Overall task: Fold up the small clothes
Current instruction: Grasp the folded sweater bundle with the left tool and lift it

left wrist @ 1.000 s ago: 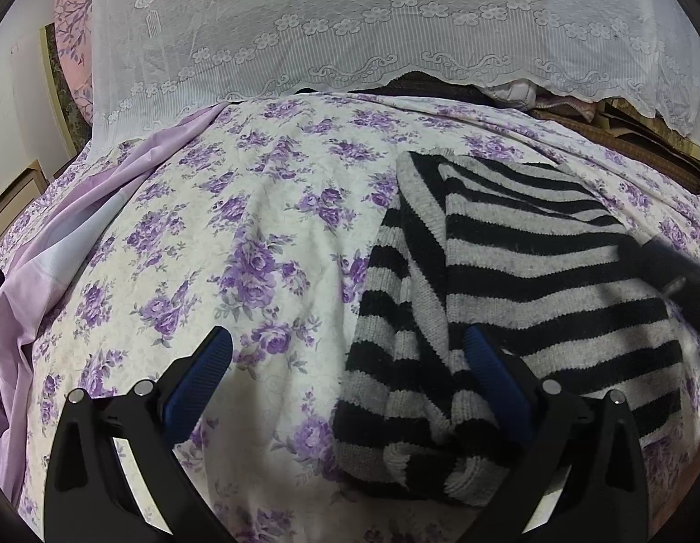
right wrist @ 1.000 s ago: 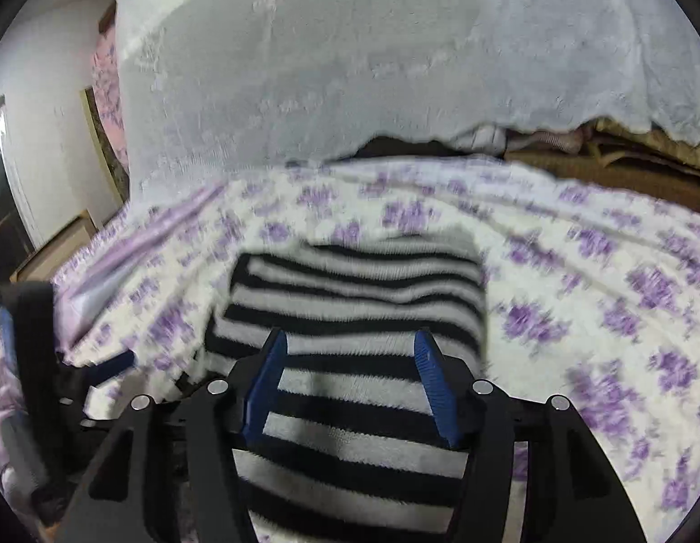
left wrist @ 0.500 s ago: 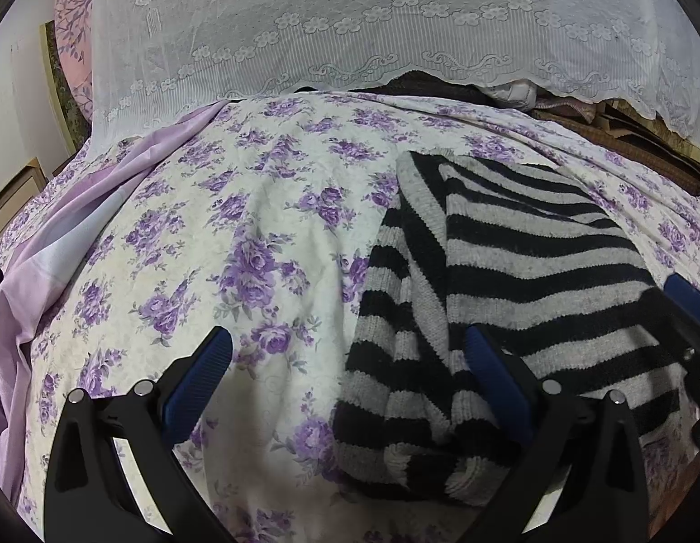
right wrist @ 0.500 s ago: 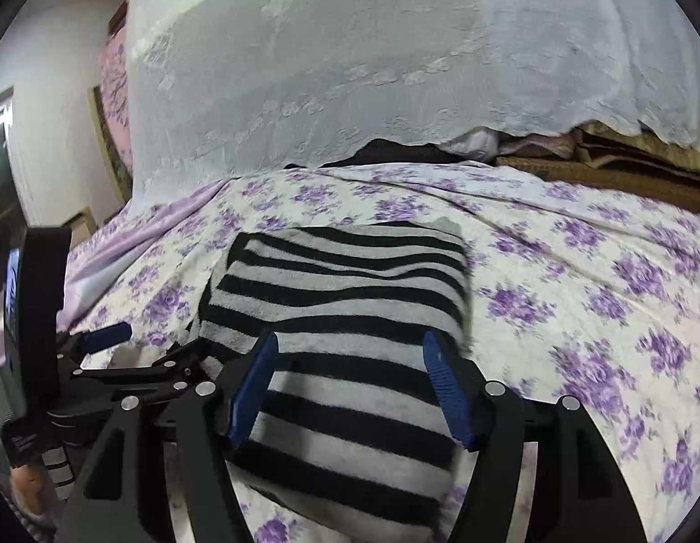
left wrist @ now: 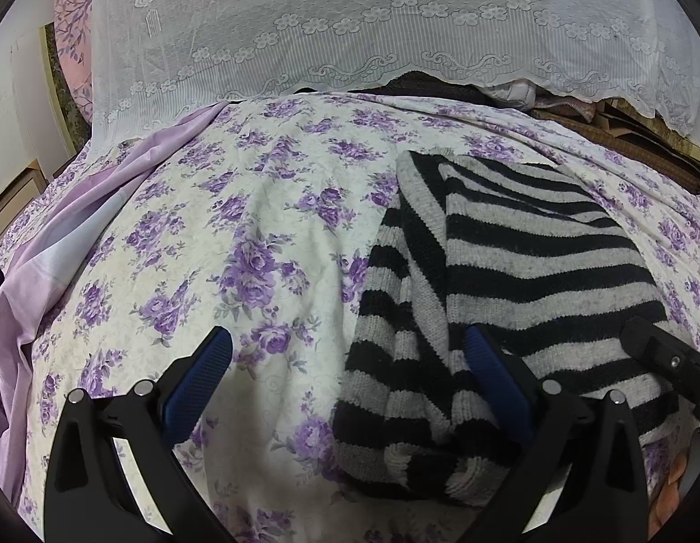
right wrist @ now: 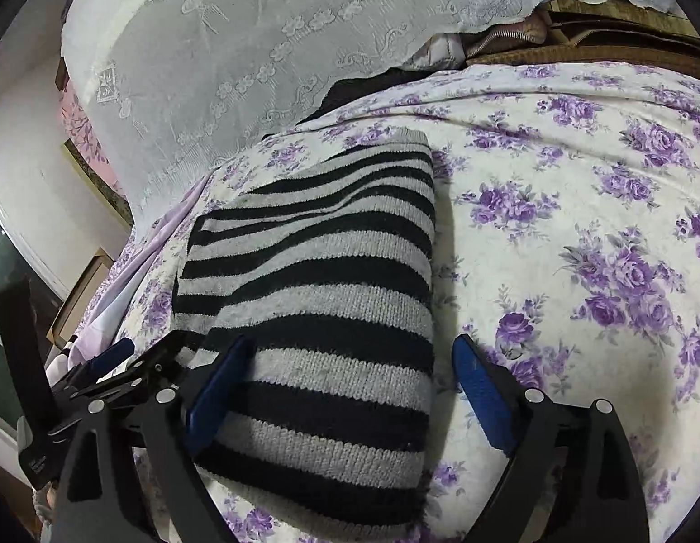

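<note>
A black and grey striped knit garment (left wrist: 521, 271) lies folded on a bed with a purple flowered sheet (left wrist: 241, 235). My left gripper (left wrist: 350, 353) is open and hovers low over the garment's near left edge, where a folded sleeve shows. My right gripper (right wrist: 350, 362) is open and straddles the garment's (right wrist: 322, 271) near right edge, its left finger over the knit and its right finger over the sheet (right wrist: 576, 244). Each gripper shows at the edge of the other's view: the right one in the left wrist view (left wrist: 662, 357), the left one in the right wrist view (right wrist: 101, 366).
A white lace cover (left wrist: 350, 27) drapes over piled bedding at the back of the bed. A lilac cloth (left wrist: 42, 262) lies along the bed's left side. Brown blankets (right wrist: 576, 50) are stacked at the back right. A wall and window stand on the left (right wrist: 6, 271).
My right gripper has swung right and opened wider, from centred over the garment to straddling its right edge. The left gripper has not moved.
</note>
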A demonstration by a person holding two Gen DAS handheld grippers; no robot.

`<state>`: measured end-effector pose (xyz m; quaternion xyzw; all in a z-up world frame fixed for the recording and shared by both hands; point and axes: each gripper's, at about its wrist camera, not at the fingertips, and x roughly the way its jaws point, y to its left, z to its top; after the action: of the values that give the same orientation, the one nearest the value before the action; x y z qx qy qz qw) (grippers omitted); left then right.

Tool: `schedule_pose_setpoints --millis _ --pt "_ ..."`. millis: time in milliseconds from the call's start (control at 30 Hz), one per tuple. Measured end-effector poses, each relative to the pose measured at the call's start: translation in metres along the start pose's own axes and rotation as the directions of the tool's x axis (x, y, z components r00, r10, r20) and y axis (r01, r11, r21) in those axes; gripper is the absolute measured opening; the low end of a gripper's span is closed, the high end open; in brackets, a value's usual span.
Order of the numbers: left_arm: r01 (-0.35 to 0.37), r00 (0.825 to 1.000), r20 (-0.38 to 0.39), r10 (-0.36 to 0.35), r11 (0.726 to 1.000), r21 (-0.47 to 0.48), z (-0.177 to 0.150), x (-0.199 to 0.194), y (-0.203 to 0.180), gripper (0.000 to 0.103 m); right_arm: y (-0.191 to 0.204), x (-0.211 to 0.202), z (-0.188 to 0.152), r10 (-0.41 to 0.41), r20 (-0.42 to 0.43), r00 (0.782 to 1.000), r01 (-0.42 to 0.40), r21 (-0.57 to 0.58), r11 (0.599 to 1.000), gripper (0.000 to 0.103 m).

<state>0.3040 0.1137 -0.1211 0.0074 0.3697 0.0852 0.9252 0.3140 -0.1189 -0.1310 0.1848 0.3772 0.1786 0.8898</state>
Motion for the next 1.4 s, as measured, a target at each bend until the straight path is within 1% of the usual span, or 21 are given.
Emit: schedule_pose_setpoints --millis 167,233,300,367,400,467,500,567,600,633,667,700,767,800,833,933,1000,1033,1200,1333,1400 --pt "0.024 1.000 0.005 -0.024 1.000 -0.003 0.001 -0.006 0.001 0.099 -0.011 -0.011 0.000 0.037 0.033 0.999 -0.039 0.059 0.998 0.091" --pt "0.076 0.997 0.013 -0.076 0.997 -0.002 0.004 -0.014 0.003 0.098 -0.018 -0.015 -0.001 0.060 0.045 0.997 -0.064 0.094 0.994 0.091" --pt "0.179 0.984 0.023 -0.179 0.984 -0.011 0.008 -0.023 0.010 0.098 -0.023 -0.019 -0.001 0.081 0.060 0.995 -0.088 0.123 0.989 0.091" --pt "0.290 0.957 0.029 -0.289 0.956 -0.036 0.013 -0.030 0.019 0.098 -0.026 -0.020 0.000 0.093 0.068 0.993 -0.101 0.138 0.985 0.091" --pt "0.336 0.942 0.025 -0.335 0.941 -0.047 0.014 -0.030 0.023 0.098 -0.027 -0.021 0.000 0.095 0.070 0.993 -0.104 0.143 0.984 0.091" --pt "0.440 0.897 0.000 -0.442 0.894 -0.082 0.016 -0.027 0.032 0.098 -0.027 -0.021 0.000 0.099 0.070 0.993 -0.108 0.146 0.983 0.091" --pt "0.492 0.868 -0.017 -0.496 0.863 -0.113 0.017 -0.023 0.038 0.098 -0.027 -0.021 0.000 0.099 0.070 0.993 -0.109 0.146 0.983 0.091" --pt "0.545 0.830 -0.033 -0.557 0.823 -0.162 0.018 -0.016 0.046 0.098 -0.027 -0.021 0.000 0.102 0.070 0.992 -0.112 0.147 0.983 0.091" --pt "0.581 0.799 -0.046 -0.600 0.789 -0.200 0.018 -0.009 0.051 0.098 -0.027 -0.021 0.000 0.104 0.070 0.992 -0.113 0.149 0.982 0.091" --pt "0.603 0.776 -0.054 -0.628 0.765 -0.227 0.018 -0.005 0.055 0.098 -0.028 -0.021 0.000 0.106 0.070 0.992 -0.116 0.152 0.982 0.092" --pt "0.629 0.747 -0.062 -0.662 0.733 -0.259 0.017 0.000 0.059 0.098 -0.028 -0.020 0.000 0.107 0.069 0.992 -0.117 0.154 0.981 0.092" --pt "0.660 0.705 -0.066 -0.706 0.687 -0.303 0.016 0.007 0.062 0.098 -0.028 -0.020 0.000 0.109 0.069 0.992 -0.118 0.155 0.981 0.092" --pt "0.690 0.658 -0.064 -0.750 0.635 -0.348 0.014 0.014 0.064 0.098 -0.029 -0.020 0.000 0.110 0.066 0.992 -0.119 0.156 0.981 0.092" --pt "0.698 0.645 -0.065 -0.762 0.621 -0.357 0.014 0.016 0.063 0.098 -0.029 -0.019 0.000 0.111 0.064 0.992 -0.119 0.155 0.981 0.092" --pt "0.693 0.650 -0.070 -0.757 0.628 -0.353 0.013 0.017 0.062 0.098 -0.028 -0.020 0.000 0.111 0.063 0.992 -0.119 0.154 0.981 0.092" --pt "0.664 0.679 -0.117 -0.725 0.674 -0.324 0.012 0.022 0.048 0.098 -0.028 -0.018 0.000 0.111 0.059 0.992 -0.119 0.151 0.981 0.092" --pt "0.649 0.685 -0.149 -0.713 0.690 -0.321 0.009 0.029 0.043 0.098 -0.028 -0.017 0.000 0.110 0.057 0.992 -0.118 0.148 0.982 0.092" --pt "0.634 0.695 -0.167 -0.699 0.706 -0.316 0.007 0.033 0.039 0.098 -0.028 -0.017 0.000 0.110 0.056 0.992 -0.118 0.148 0.982 0.092" --pt "0.601 0.722 -0.205 -0.661 0.746 -0.287 0.004 0.043 0.030 0.098 -0.027 -0.013 0.000 0.119 0.046 0.992 -0.124 0.149 0.981 0.092" --pt "0.562 0.756 -0.234 -0.611 0.790 -0.247 0.007 0.055 0.015 0.098 -0.028 -0.007 0.003 0.127 0.037 0.991 -0.131 0.154 0.979 0.092" --pt "0.554 0.767 -0.236 -0.597 0.801 -0.227 0.009 0.056 0.010 0.098 -0.029 -0.002 0.005 0.134 0.030 0.991 -0.137 0.161 0.977 0.092"
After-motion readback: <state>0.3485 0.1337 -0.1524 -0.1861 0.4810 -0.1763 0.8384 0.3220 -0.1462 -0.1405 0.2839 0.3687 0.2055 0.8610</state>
